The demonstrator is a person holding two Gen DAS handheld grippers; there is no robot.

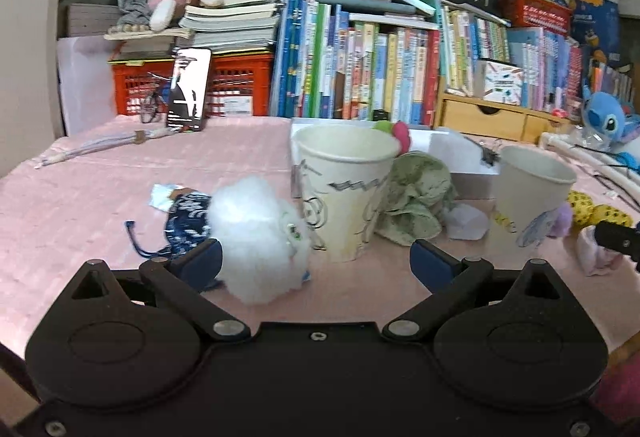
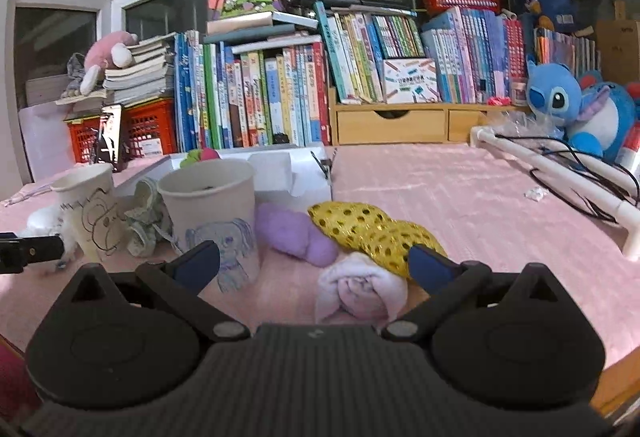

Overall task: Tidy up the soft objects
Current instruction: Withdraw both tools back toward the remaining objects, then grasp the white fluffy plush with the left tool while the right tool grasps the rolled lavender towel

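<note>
The left tool (image 1: 316,257) is standing wide open with nothing in it, the fluffy white plush ball (image 1: 260,237) sitting against its left finger and the doodled white paper cup (image 1: 344,193) just ahead. Closing here is risking a glancing pinch that squeezes the ball out sideways or nudges the light cup over.

The right tool (image 2: 314,263) is also gaping empty around the rolled pale-pink cloth (image 2: 360,291); the gold-sequinned yellow pouch (image 2: 376,233) is touching its right finger and could get caught along with the roll, while the elephant-drawn paper cup (image 2: 212,213) by the left finger could tip.

Farther off, the book spines (image 2: 280,97) beyond the pink-clothed worktop (image 2: 460,197) are carrying print too blurred to read.
</note>
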